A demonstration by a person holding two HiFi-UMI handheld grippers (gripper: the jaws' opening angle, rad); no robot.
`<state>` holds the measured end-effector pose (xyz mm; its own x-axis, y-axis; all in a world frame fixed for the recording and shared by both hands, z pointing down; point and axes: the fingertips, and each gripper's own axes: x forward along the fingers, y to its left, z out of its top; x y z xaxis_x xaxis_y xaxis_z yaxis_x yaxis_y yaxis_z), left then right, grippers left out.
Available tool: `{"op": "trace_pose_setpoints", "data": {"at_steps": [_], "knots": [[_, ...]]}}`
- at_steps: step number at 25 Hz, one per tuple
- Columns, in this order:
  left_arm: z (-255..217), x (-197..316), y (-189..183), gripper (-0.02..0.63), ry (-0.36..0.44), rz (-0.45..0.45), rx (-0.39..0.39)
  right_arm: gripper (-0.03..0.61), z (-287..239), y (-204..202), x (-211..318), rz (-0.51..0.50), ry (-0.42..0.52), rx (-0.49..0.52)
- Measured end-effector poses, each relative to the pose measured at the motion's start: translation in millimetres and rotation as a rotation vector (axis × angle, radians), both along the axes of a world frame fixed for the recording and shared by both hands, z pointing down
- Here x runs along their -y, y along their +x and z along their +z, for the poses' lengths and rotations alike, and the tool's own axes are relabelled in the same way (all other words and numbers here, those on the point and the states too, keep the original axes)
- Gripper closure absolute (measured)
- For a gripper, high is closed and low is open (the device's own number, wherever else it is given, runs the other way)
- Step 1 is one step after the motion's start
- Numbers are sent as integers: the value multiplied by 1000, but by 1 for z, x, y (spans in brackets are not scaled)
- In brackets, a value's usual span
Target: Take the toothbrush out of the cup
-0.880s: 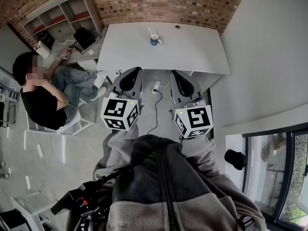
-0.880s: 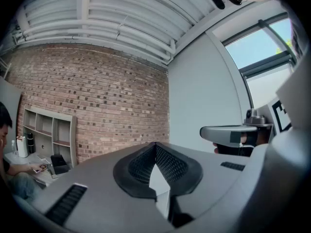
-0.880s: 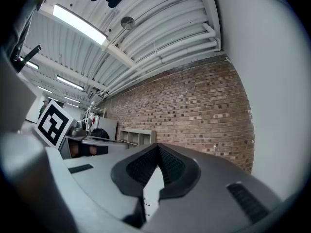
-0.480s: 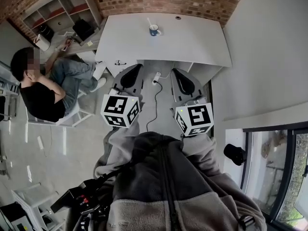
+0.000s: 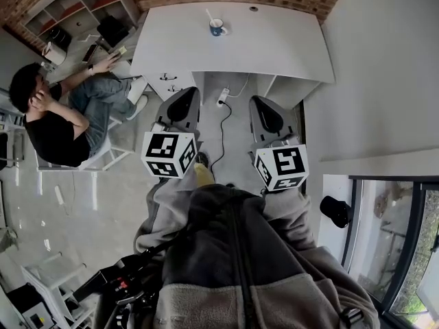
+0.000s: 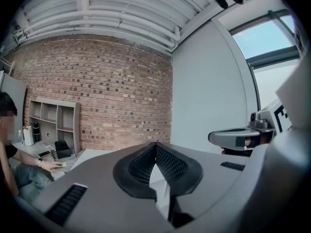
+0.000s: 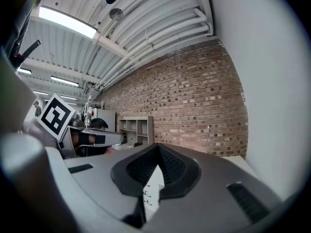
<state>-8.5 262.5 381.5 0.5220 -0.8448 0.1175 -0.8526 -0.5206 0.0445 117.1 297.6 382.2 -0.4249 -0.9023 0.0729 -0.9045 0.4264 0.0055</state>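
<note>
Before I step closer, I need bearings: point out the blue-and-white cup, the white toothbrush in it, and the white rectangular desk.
blue-and-white cup [image 5: 218, 28]: head view, side wall.
white toothbrush [image 5: 210, 14]: head view, handle.
white rectangular desk [image 5: 274, 43]: head view, bare top.

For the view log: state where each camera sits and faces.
Head view: on the head, facing steeply down at table and cup; jacket, left gripper, right gripper show.
Left gripper view: on the left gripper, facing the brick wall; shut jaws show.
Right gripper view: on the right gripper, facing that wall; shut jaws show.
Both gripper views share the wall and shelf.
</note>
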Motion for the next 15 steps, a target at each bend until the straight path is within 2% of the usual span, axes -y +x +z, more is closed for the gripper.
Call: {"op": "trace_pose_setpoints", "data": {"at_steps": [4,7,15], "knots": [[7,28,-7,611,-11,-13,-18,578,6,-6,24,-9,-10,-17],[12,61,-12,611,-12,-15,-32,578,8,-4,51,26,3,-30],[13,188,-24,611,-20,16,-60,578,0,-11,174,81,31,-30]]}}
